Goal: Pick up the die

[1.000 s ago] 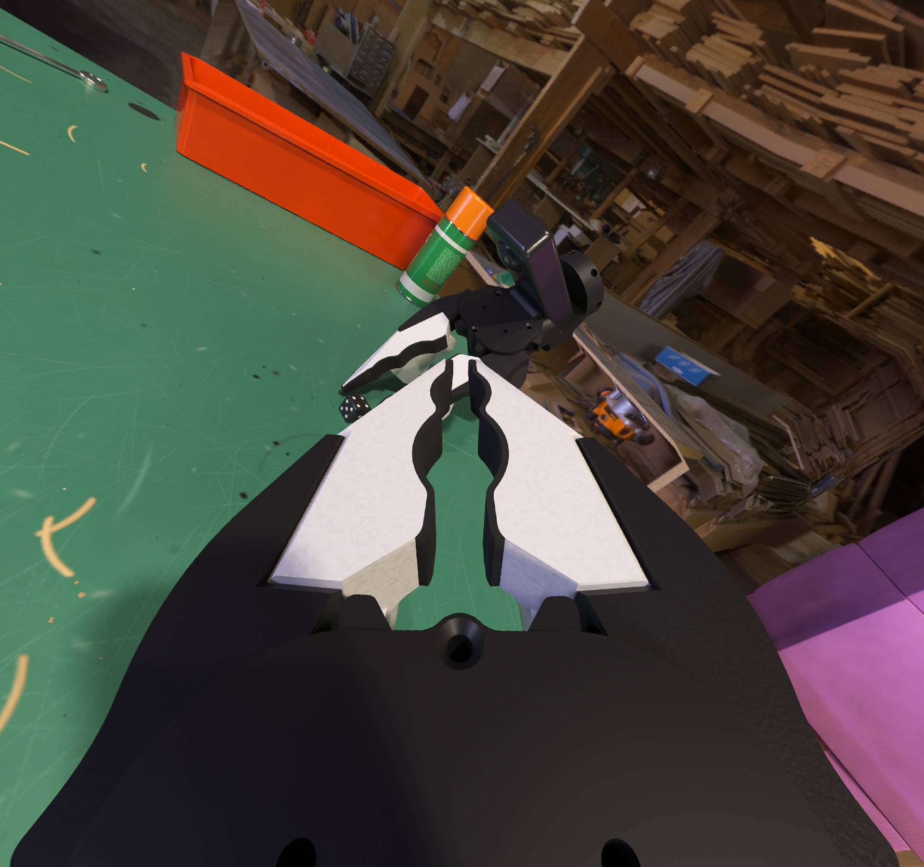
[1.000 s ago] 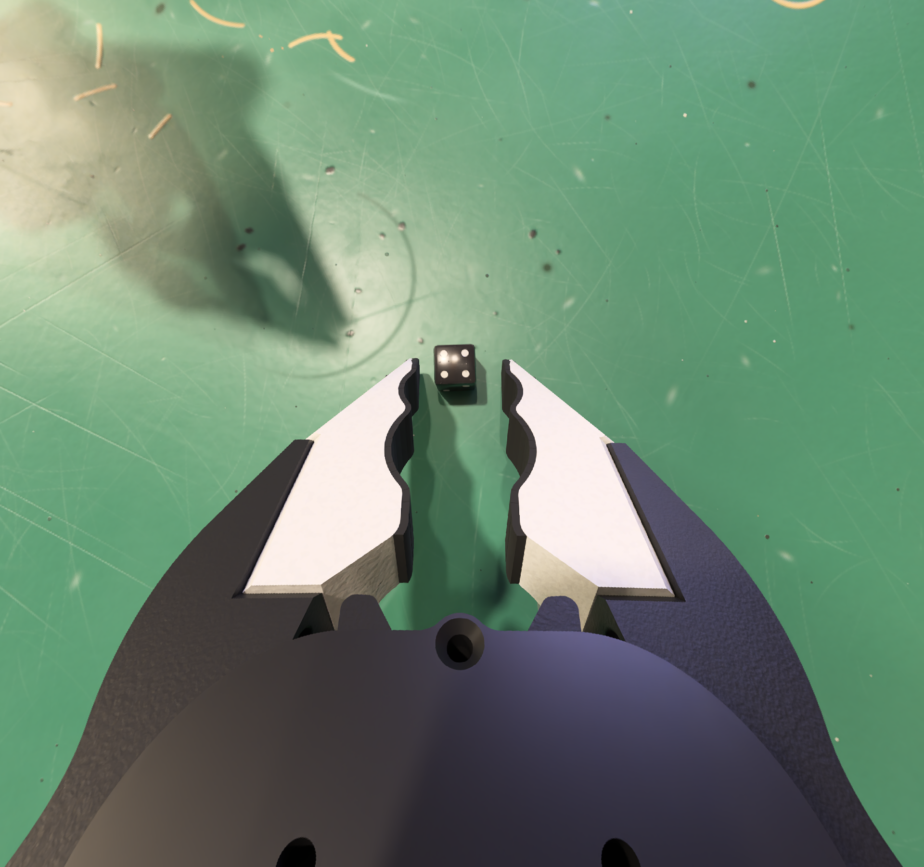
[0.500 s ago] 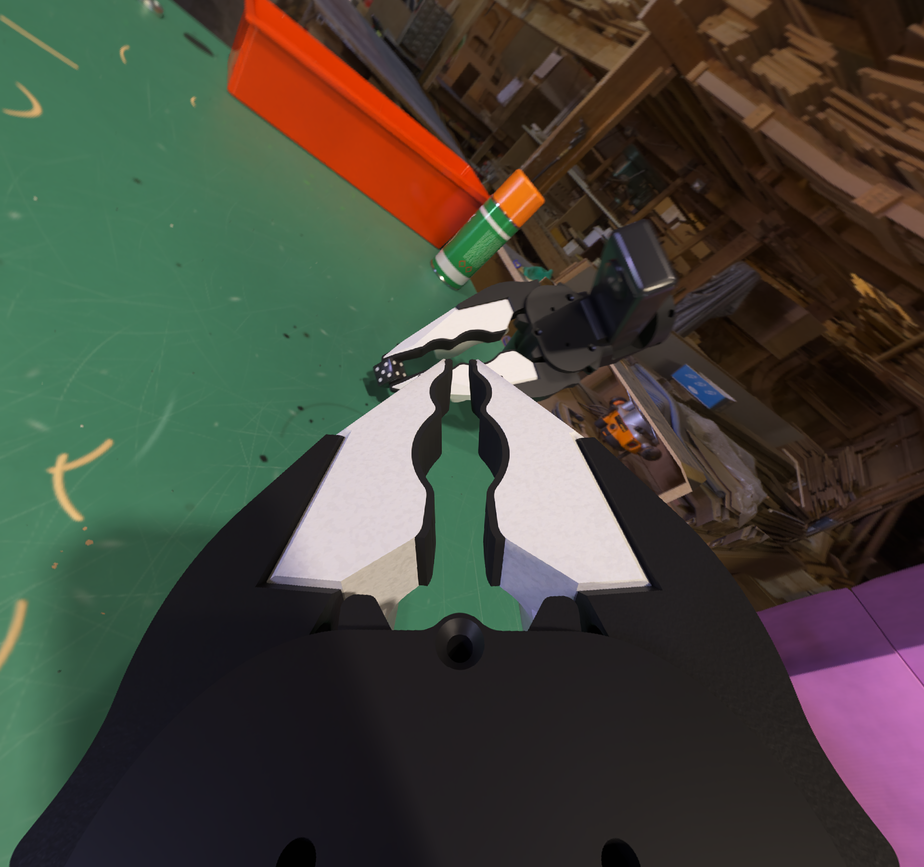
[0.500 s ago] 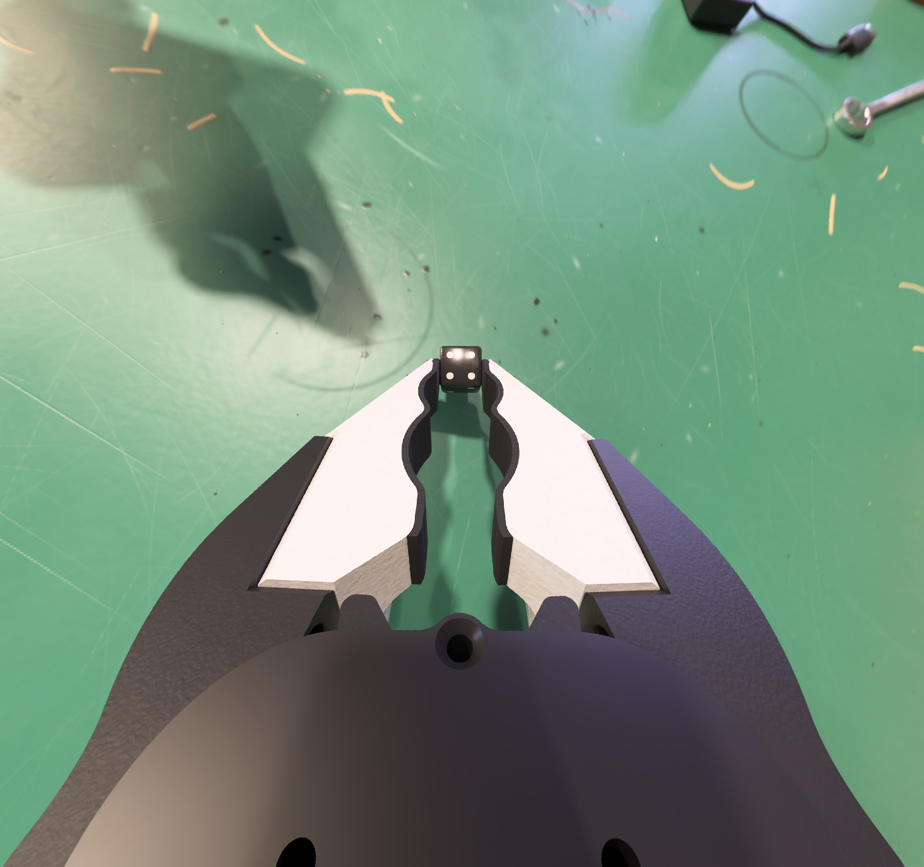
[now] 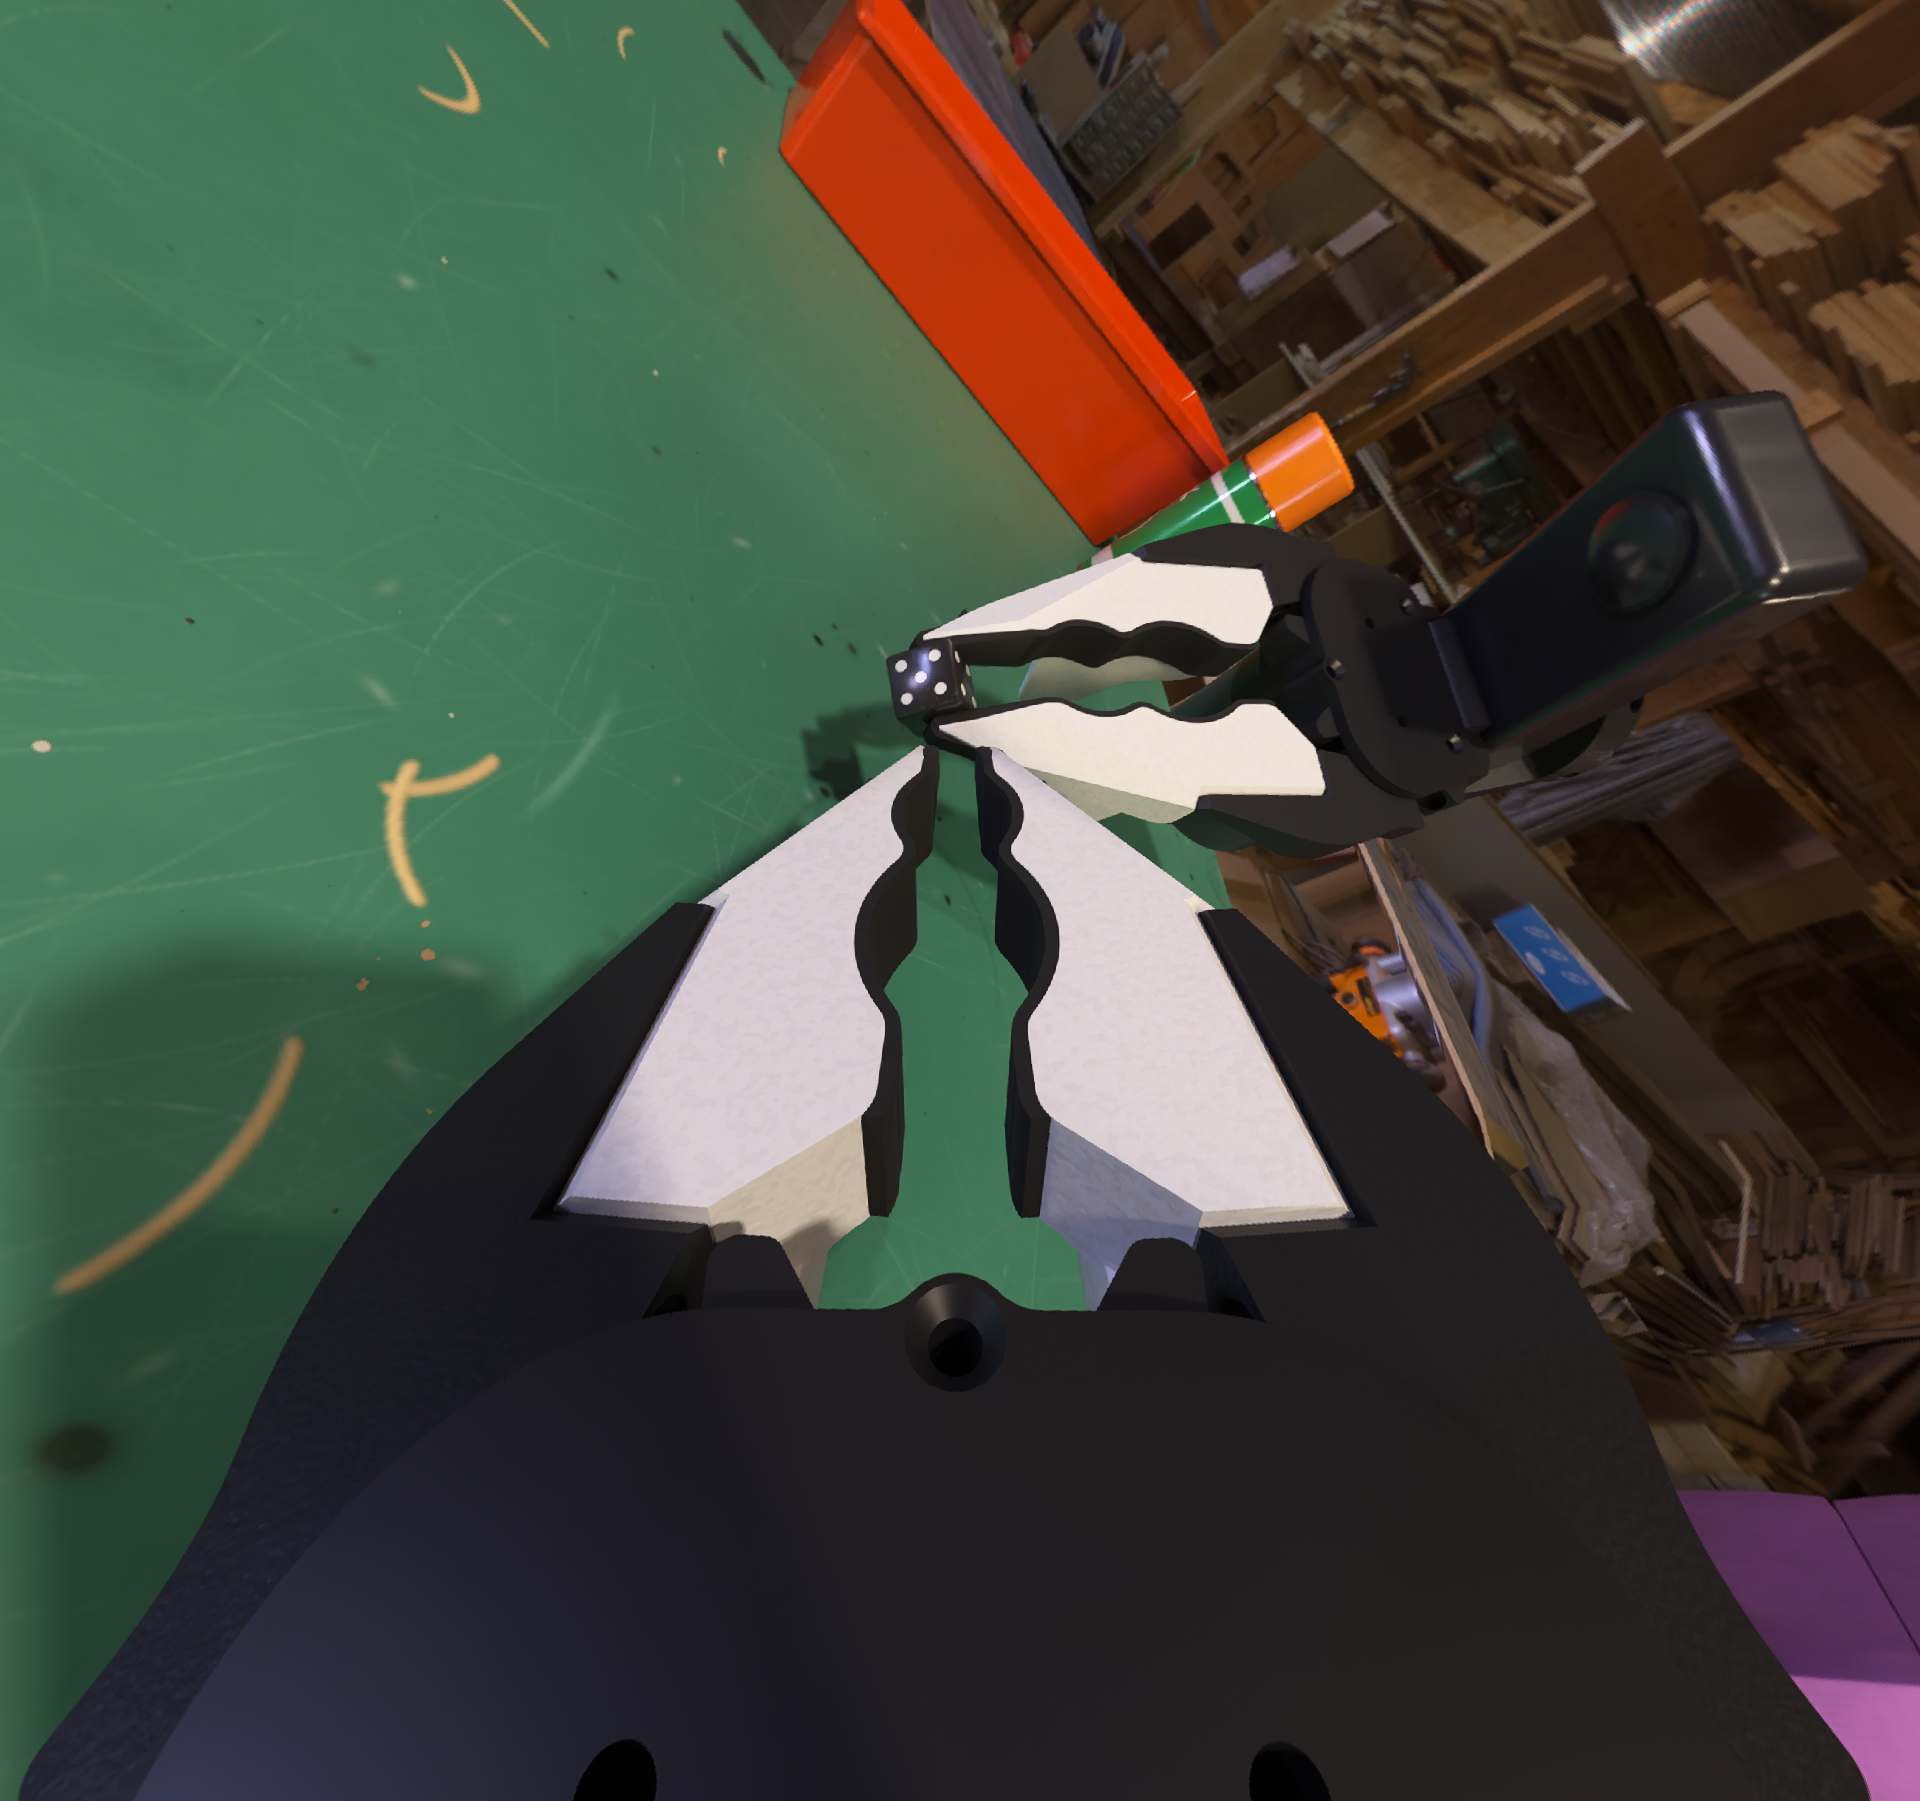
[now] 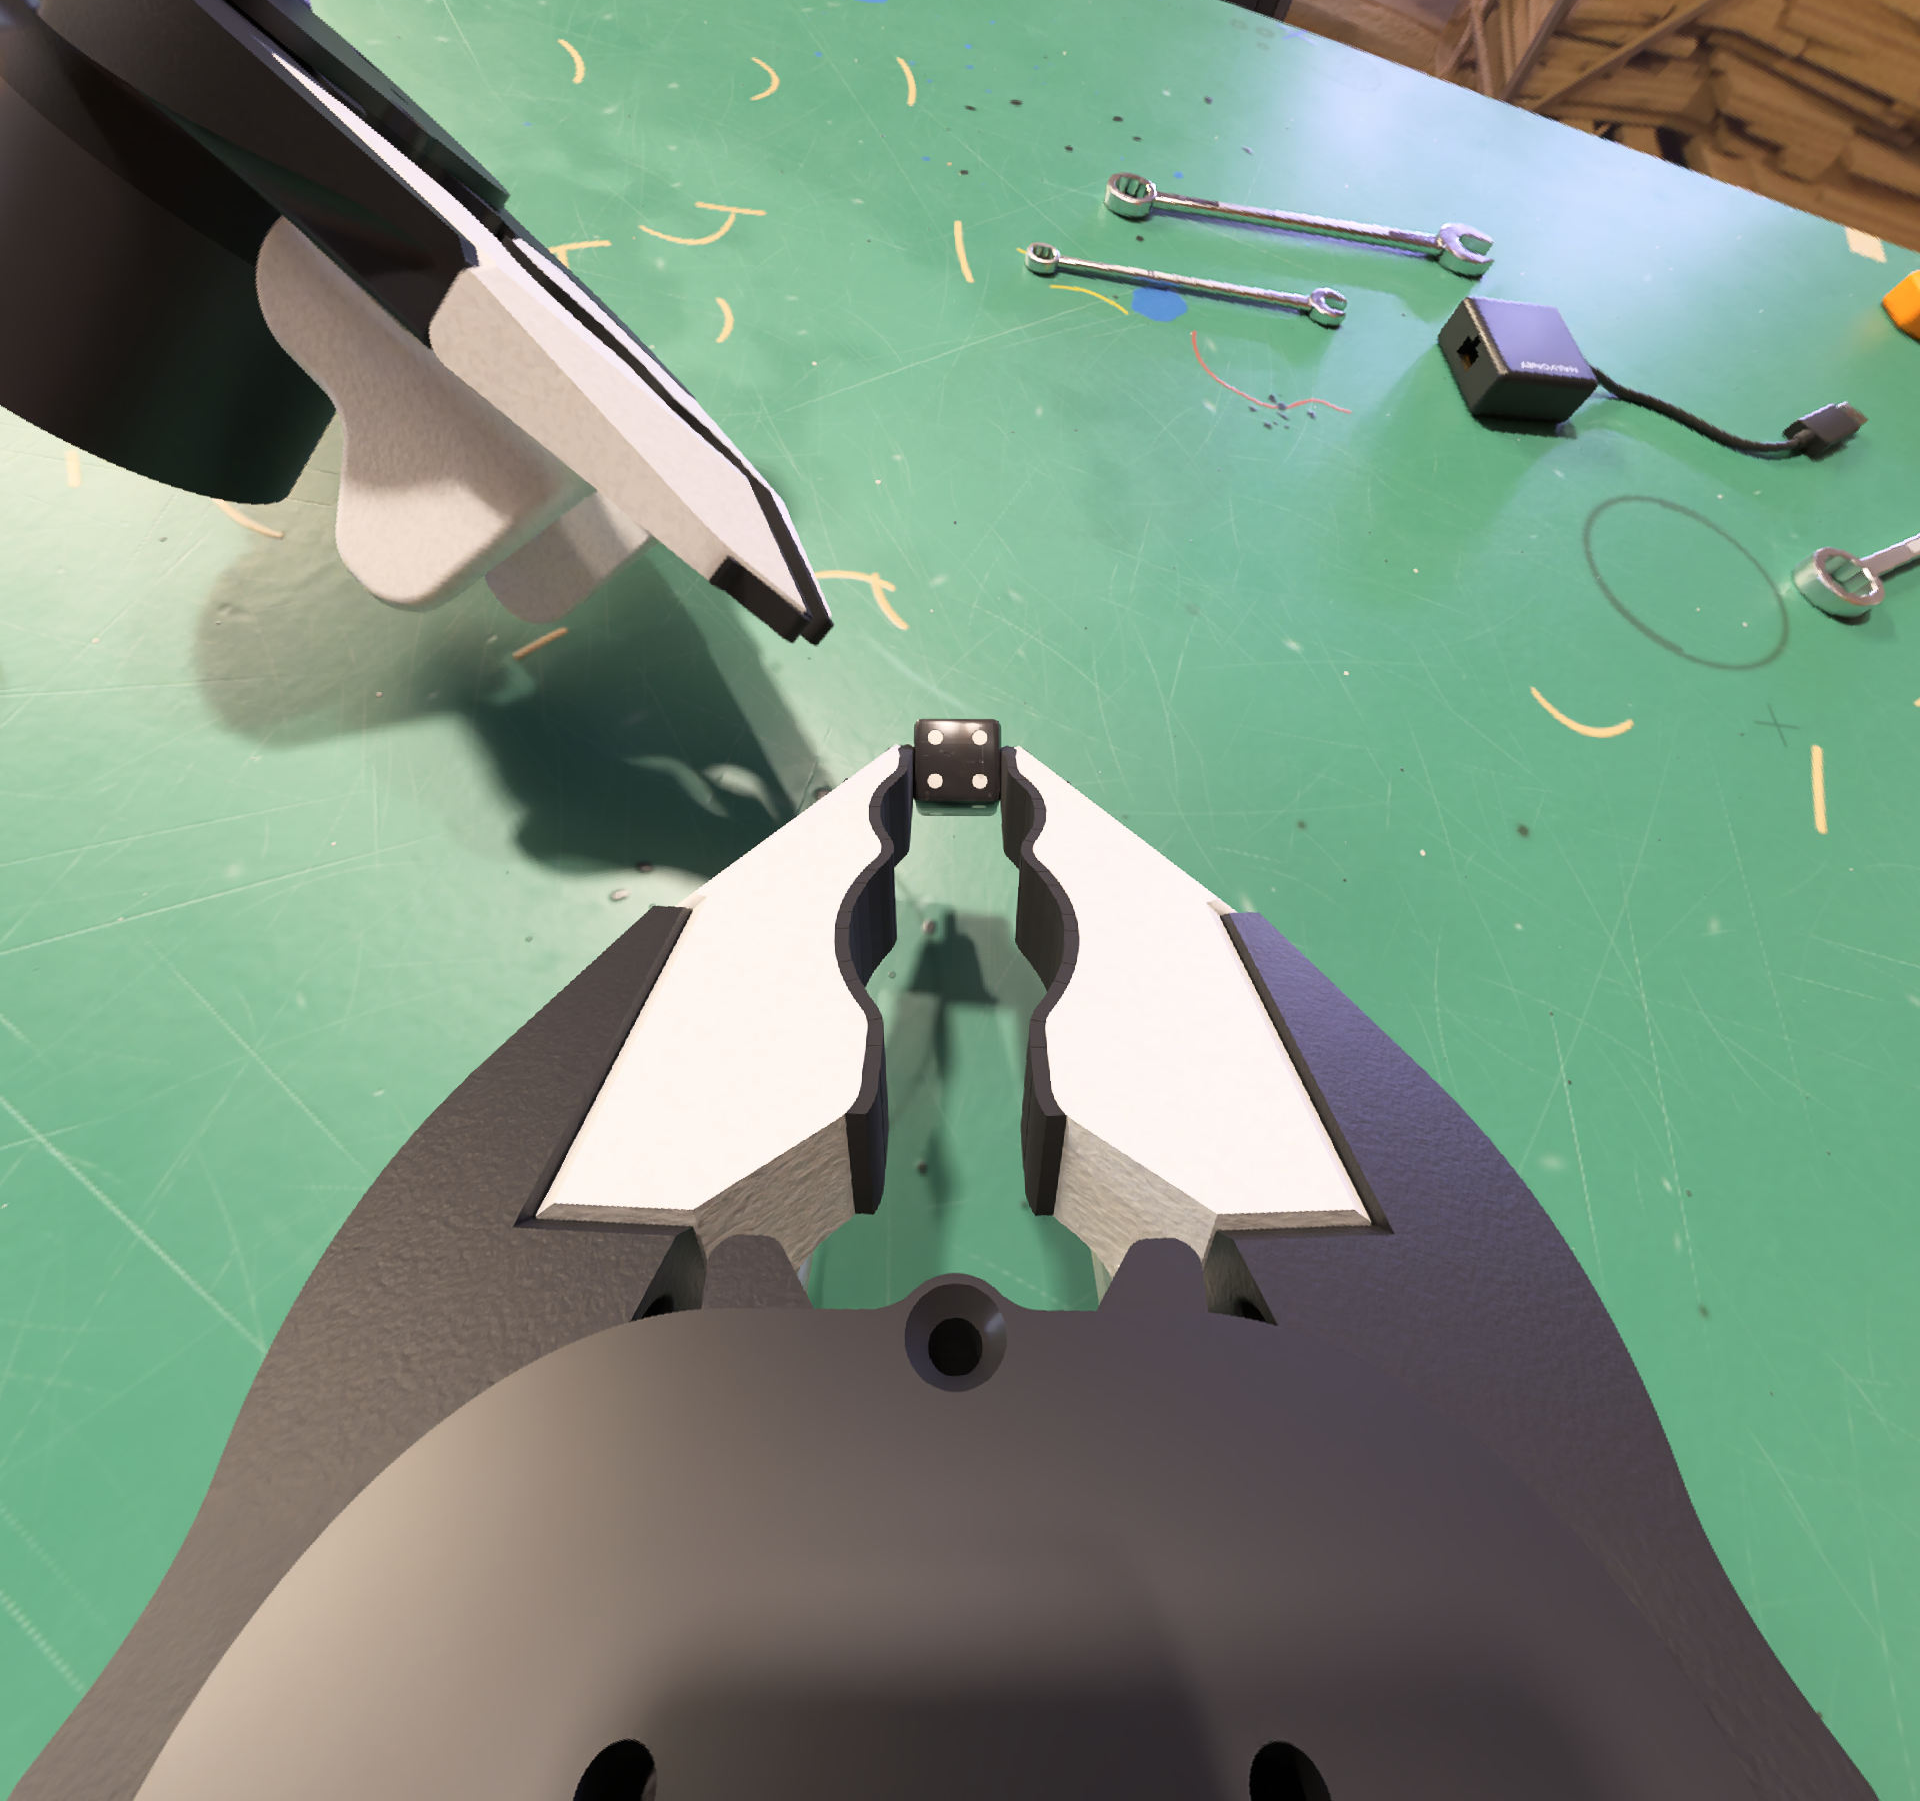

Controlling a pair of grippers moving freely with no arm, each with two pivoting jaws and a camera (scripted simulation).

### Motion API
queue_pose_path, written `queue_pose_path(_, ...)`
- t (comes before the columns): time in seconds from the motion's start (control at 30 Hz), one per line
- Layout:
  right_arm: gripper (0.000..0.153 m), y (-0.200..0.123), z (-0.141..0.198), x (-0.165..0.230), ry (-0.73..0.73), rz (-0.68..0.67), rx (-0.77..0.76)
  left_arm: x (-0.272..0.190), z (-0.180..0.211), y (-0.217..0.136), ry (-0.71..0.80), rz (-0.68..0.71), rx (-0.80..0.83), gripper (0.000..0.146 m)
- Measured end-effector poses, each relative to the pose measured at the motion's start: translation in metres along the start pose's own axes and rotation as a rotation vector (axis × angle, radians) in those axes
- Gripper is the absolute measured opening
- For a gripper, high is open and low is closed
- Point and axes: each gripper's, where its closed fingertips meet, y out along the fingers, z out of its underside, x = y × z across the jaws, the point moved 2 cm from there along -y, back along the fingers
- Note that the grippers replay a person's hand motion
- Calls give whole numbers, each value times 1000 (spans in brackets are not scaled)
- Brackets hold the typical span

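The die (image 6: 956,764) is a small black cube with white pips. My right gripper (image 6: 956,757) is shut on it at the fingertips and holds it above the green table (image 6: 1247,816), with its shadow on the mat below. In the left wrist view the die (image 5: 928,679) sits between the tips of the right gripper (image 5: 940,687), just beyond my left gripper (image 5: 953,759). My left gripper is shut and empty. It also shows in the right wrist view (image 6: 808,624), up and to the left of the die, not touching it.
An orange bin (image 5: 987,297) and a green spray can with an orange cap (image 5: 1247,494) stand near the table edge behind the right gripper. Two wrenches (image 6: 1299,219), a black adapter with a cable (image 6: 1517,369) and another tool (image 6: 1849,582) lie far right.
My right gripper closed on the die and has raised it off the mat, tilting up so more of the table shows. My left gripper stays shut and has come closer.
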Motion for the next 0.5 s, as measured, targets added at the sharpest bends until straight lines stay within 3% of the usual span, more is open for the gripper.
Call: queue_pose_path(0.5,16,8,17,11,15,-38,28,13,20,13,-3,-80,91,7)
